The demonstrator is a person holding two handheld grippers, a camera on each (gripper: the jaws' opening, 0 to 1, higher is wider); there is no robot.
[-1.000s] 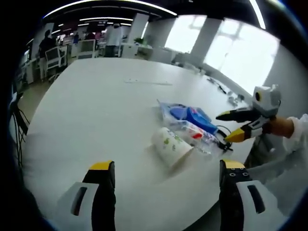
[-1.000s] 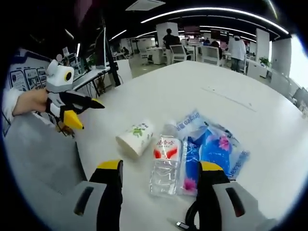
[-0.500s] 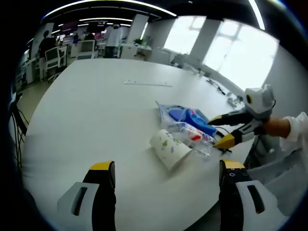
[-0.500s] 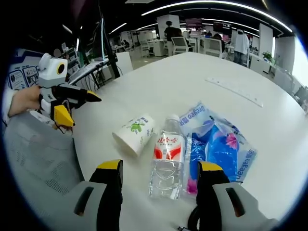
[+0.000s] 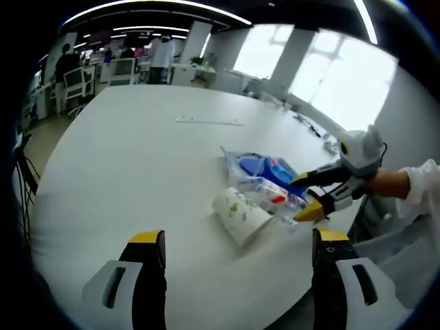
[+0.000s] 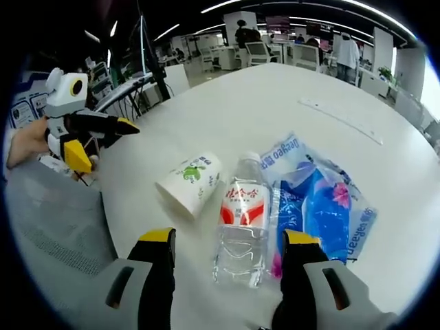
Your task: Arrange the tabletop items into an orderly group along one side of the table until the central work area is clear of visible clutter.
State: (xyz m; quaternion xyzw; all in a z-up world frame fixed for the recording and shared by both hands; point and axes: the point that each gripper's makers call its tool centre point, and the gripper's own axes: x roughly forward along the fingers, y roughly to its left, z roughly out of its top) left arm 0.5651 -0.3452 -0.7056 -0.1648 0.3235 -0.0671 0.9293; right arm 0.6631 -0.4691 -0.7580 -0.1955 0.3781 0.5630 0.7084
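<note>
we judge the step in hand to be the reach for the water bottle [image 6: 240, 223], which lies on its side low in the middle of the right gripper view, directly ahead of our right gripper [image 6: 227, 265]. its jaws stand apart with nothing between them, the bottle's base just above the gap. the left gripper [image 5: 234, 258] hangs back at the bottom of the left gripper view, jaws spread wide and empty over bare table [image 5: 137, 158].

counting the things: one paper cup [image 6: 189, 185] on its side, just left of the bottle; one bottle with a red label; one blue plastic packet [image 6: 320, 210], touching the bottle on its right. all three sit close together near the table's edge, right of centre in the left gripper view. one long thin strip [image 5: 208, 122] lies alone, well apart, toward the upper middle of that view.

the next move, as we see it, calls for lowering the right jaws around the bottle's body and closing squarely, since a round bottle may roll toward the cup.
</note>
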